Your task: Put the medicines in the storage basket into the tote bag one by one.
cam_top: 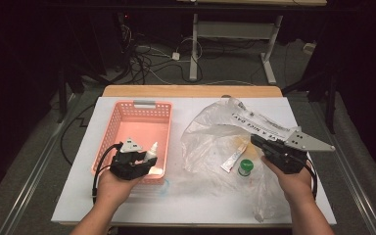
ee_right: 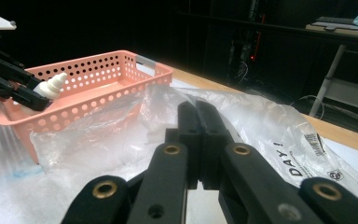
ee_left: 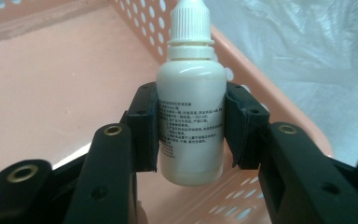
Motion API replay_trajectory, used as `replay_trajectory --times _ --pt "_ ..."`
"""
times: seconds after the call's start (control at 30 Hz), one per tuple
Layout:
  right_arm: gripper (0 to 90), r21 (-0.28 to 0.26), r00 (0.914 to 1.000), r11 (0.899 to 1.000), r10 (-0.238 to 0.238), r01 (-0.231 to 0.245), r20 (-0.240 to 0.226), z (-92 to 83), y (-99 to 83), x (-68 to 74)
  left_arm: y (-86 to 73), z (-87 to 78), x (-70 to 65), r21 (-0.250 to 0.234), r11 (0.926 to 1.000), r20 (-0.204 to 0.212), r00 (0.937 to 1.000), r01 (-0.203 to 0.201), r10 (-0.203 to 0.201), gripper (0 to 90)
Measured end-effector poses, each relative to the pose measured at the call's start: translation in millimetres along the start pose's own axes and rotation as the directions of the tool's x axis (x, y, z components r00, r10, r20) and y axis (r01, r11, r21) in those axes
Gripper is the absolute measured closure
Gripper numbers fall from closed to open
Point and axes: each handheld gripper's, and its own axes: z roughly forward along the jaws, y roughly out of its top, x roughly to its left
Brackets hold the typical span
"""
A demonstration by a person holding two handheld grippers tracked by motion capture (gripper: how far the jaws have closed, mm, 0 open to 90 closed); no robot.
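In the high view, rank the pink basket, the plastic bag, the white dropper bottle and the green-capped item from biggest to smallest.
1. Plastic bag, biggest spread.
2. Pink basket, somewhat smaller.
3 and 4. White dropper bottle, held in the left gripper, and green-capped item inside the bag: both tiny and look alike, so I won't rank them.

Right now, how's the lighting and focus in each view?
High view: table brightly lit, room behind dark, plastic bag glaring. Left gripper view: white bottle sharp with a glossy highlight, basket behind it soft. Right gripper view: the near jaws slightly blurred, background nearly black.
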Motion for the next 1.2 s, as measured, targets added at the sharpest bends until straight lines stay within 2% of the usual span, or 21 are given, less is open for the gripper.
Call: replay_trajectory --times 0.13,0.4,0.5,0.57,0.67,0.93,1.2 --pt "90.0 0.005 1.0000 1.000 0.001 -0.001 -0.003 0.4 -0.3 0.4 1.9 -2.0 -7.7 -0.034 0.9993 0.009 0.9998 -0.015 0.015 58.3" --pt "90.0 0.000 1.0000 1.000 -0.001 0.001 -0.002 0.7 0.1 1.0 8.4 -2.5 -23.6 -0.072 0.9966 0.038 0.9984 -0.039 0.042 58.4" --pt "90.0 0.000 1.0000 1.000 -0.002 0.002 -0.002 0.7 0.0 0.8 11.8 -1.8 -31.5 -0.082 0.9952 0.052 0.9970 -0.054 0.058 58.3" --pt "90.0 0.000 1.0000 1.000 -0.001 0.001 -0.003 0.8 0.0 0.8 14.3 -2.4 -36.6 -0.092 0.9930 0.044 0.9960 -0.074 0.078 58.4" --pt "90.0 0.000 1.0000 1.000 -0.001 0.001 -0.003 0.9 0.2 1.0 18.5 -1.9 -42.4 -0.099 0.9921 0.068 0.9941 -0.077 0.084 58.3" --pt "90.0 0.001 1.0000 1.000 -0.001 0.001 -0.004 -0.6 0.9 0.6 27.4 1.2 -65.4 -0.132 0.9851 0.111 0.9858 -0.111 0.126 58.4" --pt "90.0 -0.004 1.0000 1.000 -0.002 0.002 -0.002 -1.3 1.4 0.3 36.2 14.9 -91.3 -0.148 0.9794 0.176 0.9708 -0.138 0.163 58.4"
